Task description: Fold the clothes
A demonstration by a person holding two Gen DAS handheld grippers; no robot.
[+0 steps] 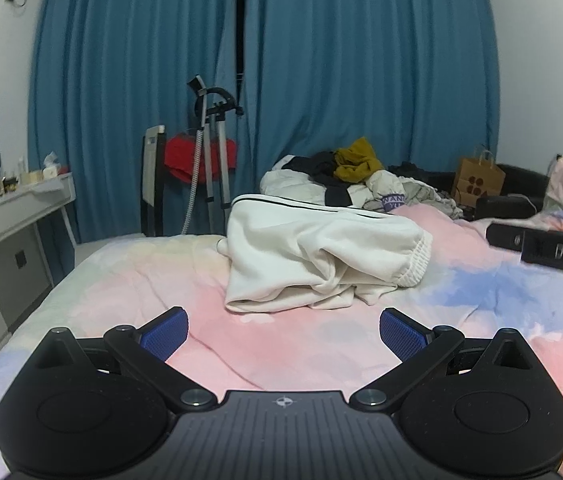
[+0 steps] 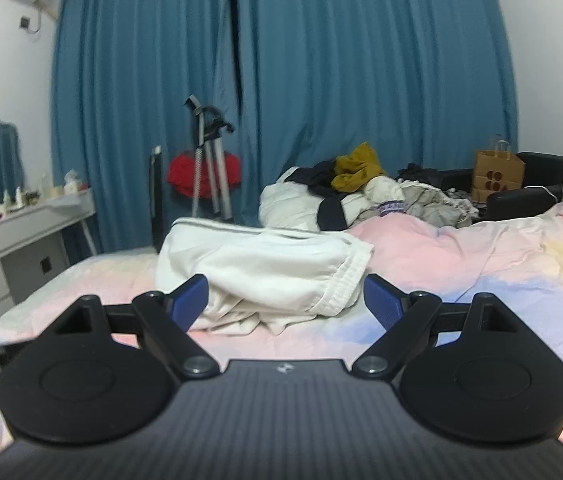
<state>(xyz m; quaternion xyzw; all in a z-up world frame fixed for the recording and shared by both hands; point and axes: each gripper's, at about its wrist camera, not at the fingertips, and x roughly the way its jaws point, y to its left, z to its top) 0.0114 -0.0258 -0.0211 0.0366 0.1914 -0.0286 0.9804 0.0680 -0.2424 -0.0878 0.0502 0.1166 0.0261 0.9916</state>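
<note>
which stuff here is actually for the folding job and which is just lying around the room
For the job:
- white garment, crumpled on the bed
- heap of unfolded clothes behind it
- left hand-held gripper and right hand-held gripper, both open and empty

Just lying about:
- brown paper bag
- garment steamer
- red cloth
- dresser with bottles
- blue curtains
</note>
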